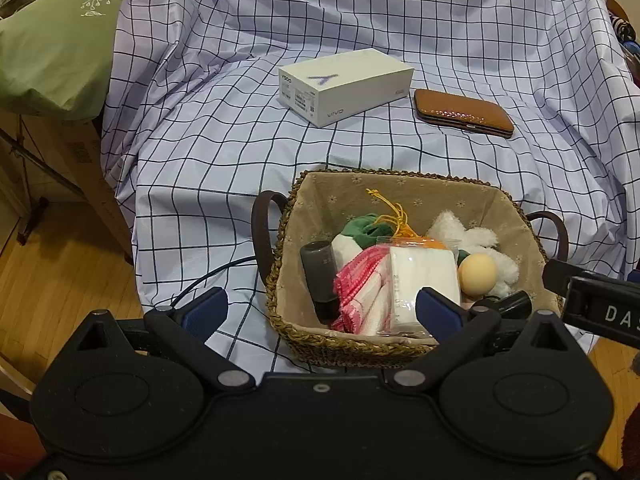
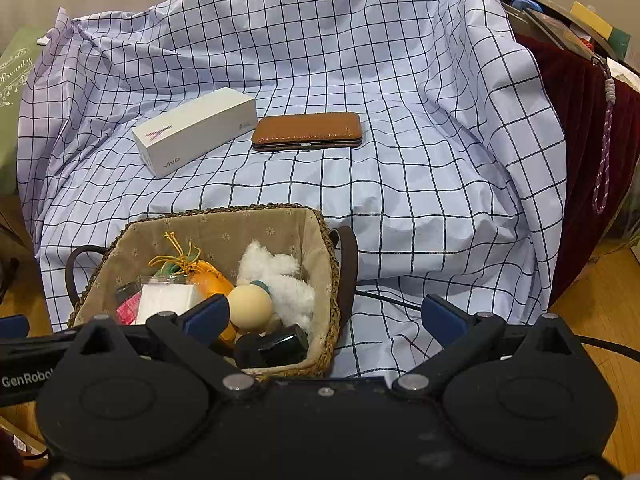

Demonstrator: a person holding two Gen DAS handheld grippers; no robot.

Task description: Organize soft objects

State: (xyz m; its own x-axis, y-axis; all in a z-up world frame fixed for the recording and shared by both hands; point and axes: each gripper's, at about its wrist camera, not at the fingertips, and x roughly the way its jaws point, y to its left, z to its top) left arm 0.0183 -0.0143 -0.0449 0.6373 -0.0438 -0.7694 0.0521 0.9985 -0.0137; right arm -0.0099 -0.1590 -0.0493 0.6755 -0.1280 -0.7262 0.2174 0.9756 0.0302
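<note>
The left gripper (image 1: 320, 312) hangs wide open with nothing held, over the near-left rim of the woven basket (image 1: 288, 224); that basket sits at the near edge of the checked sheet (image 1: 208, 128), holding a tissue pack (image 1: 424, 276), a beige ball (image 1: 478, 274) and what looks like a white plush toy (image 1: 484, 240); the right gripper (image 2: 324, 314) is likewise spread wide, empty, above the basket's right rim; toward the sheet's far side lie a white box (image 2: 196, 136) and, just right of it, a brown case (image 2: 308, 130).

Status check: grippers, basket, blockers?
Left hand-held gripper open, empty; right hand-held gripper open, empty. Woven fabric-lined basket holds fluffy white plush, wrapped white tissue pack. Nothing blocking.
</note>
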